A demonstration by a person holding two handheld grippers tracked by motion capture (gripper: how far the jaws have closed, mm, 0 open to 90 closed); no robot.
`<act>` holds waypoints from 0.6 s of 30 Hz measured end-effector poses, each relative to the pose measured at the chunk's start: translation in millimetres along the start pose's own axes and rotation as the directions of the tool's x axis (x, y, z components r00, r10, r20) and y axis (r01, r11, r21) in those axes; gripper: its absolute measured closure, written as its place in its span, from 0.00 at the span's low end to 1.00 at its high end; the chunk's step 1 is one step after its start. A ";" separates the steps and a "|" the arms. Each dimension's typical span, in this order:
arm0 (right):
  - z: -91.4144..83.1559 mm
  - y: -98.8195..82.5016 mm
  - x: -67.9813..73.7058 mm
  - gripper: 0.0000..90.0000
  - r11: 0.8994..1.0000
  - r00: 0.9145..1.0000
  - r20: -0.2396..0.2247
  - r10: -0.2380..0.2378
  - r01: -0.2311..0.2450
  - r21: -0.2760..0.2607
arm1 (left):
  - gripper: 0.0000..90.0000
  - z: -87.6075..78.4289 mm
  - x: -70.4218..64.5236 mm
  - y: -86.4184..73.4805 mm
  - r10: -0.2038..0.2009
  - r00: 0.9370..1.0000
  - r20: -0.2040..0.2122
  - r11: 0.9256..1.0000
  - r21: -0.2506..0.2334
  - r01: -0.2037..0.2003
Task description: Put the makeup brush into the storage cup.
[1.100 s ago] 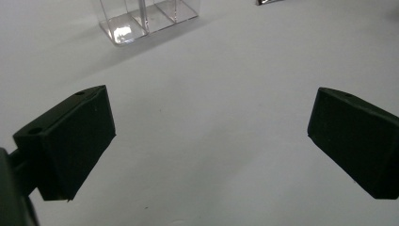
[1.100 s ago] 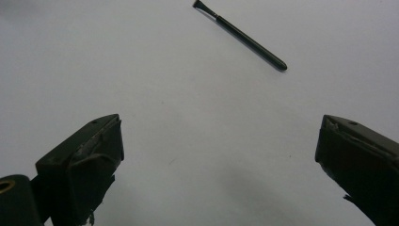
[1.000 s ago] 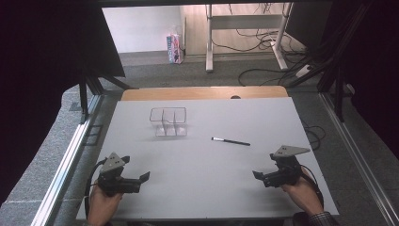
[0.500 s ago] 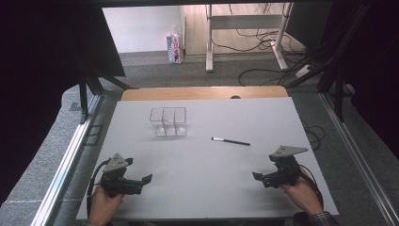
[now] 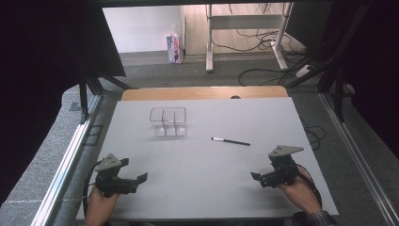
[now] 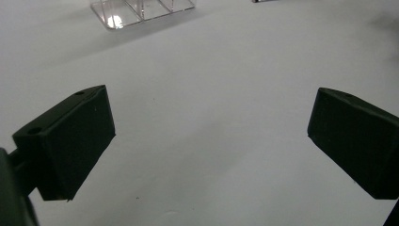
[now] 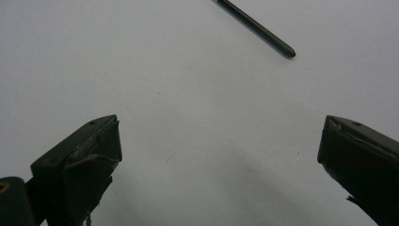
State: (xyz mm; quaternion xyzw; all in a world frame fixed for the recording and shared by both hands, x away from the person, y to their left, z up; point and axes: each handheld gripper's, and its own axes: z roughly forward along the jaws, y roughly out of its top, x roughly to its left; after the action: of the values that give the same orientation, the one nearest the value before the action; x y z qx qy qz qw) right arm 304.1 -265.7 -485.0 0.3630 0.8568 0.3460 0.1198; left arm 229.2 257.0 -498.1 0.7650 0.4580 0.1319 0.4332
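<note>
- Grey table (image 5: 202,155) carries a clear plastic divided organiser box (image 5: 168,121) and, right of it, a thin black pen (image 5: 230,141).
- Left tool (image 5: 136,179) near the front-left edge, jaws apart, empty.
- Right tool (image 5: 256,178) front-right, jaws apart, well short of the pen.

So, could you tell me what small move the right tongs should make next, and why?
Probably ease the right tongs forward toward the black pen. Their jaws stand wide apart with nothing between them, and the pen lies loose on the table just ahead, beside the clear divided box. The left tongs are also open, nearer the box.
</note>
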 end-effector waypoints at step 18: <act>1.9 13.6 1.3 0.00 0.998 0.999 -0.003 -0.034 0.034 0.059 | 0.01 2.4 -2.8 0.1 0.025 0.999 -0.032 0.999 0.028 -0.024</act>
State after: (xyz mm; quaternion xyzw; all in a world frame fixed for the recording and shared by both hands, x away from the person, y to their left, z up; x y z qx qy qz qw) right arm 311.4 -257.0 -477.1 0.3513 0.8729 0.3187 0.1139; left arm 229.2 253.4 -498.9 0.7743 0.4572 0.1432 0.4134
